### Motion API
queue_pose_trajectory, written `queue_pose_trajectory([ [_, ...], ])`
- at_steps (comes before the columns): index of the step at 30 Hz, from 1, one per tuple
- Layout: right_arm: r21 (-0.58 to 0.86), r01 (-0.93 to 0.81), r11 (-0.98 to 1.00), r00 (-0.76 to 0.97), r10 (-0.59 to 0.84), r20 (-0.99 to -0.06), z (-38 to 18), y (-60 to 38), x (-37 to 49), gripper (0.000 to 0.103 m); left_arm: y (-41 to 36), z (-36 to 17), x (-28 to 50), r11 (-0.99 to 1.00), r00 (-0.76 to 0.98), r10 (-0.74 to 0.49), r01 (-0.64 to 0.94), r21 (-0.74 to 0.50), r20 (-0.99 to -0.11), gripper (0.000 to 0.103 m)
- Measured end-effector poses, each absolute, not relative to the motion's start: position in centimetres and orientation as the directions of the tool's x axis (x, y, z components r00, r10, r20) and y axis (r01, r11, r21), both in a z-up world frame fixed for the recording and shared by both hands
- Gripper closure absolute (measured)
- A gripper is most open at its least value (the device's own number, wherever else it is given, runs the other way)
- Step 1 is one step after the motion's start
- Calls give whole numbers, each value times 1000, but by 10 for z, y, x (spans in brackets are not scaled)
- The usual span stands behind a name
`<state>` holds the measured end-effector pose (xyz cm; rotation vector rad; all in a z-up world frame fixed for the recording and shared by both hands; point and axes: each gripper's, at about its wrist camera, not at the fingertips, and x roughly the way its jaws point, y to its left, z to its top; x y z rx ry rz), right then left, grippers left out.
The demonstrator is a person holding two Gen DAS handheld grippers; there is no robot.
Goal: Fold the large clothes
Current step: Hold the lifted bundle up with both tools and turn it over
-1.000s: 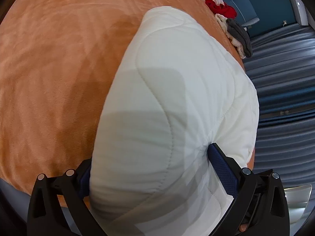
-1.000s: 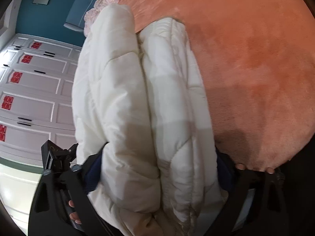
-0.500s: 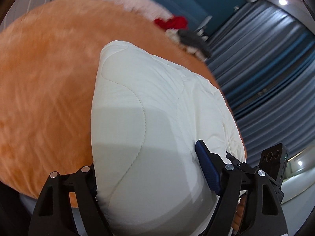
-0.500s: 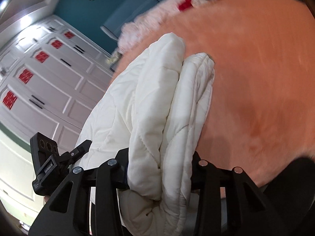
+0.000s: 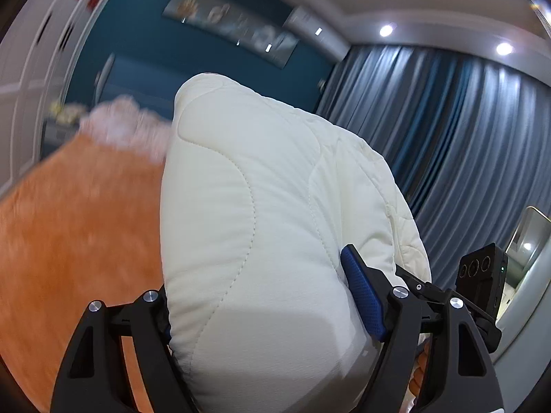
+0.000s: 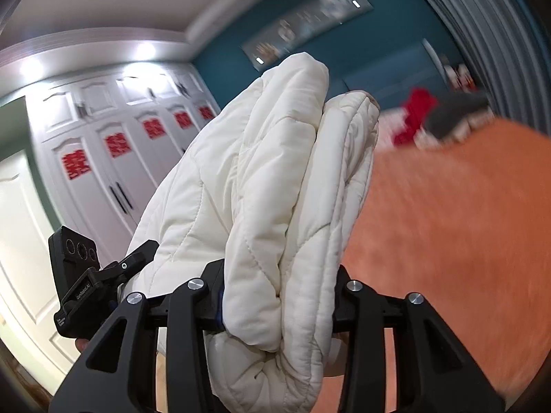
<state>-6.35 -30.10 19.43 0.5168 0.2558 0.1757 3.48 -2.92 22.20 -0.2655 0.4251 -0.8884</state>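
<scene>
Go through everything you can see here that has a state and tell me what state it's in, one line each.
Left gripper: shut on the white quilted coat, its jaws set wide around a thick fold.
Right gripper: shut on the coat's bunched layers, jaws narrower.
White quilted coat: folded into thick layers, held up off the orange blanket.
Curtains: drawn closed.
Wardrobe doors: closed.
Ceiling lights: on.
</scene>
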Motion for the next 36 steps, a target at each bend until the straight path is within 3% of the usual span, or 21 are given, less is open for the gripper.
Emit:
queue_pose_trajectory([
  [8, 411, -210, 887, 969, 246, -36, 267, -284, -45, 65, -5, 296, 27, 601, 612, -789, 751, -273, -55, 28],
  [16, 364, -220, 905, 971, 238, -5, 287, -267, -17, 65, -1, 306, 62, 591, 617, -787, 760, -271, 16, 28],
  [22, 400, -200, 895, 966, 248, -71, 261, -272, 37, 64, -5, 273, 114, 608, 632, -774, 730, -313, -29, 28],
  [36, 530, -93, 843, 919, 277, -280, 113, -295, 158, 64, -18, 130, 237, 640, 605, -760, 635, -434, -236, 28],
])
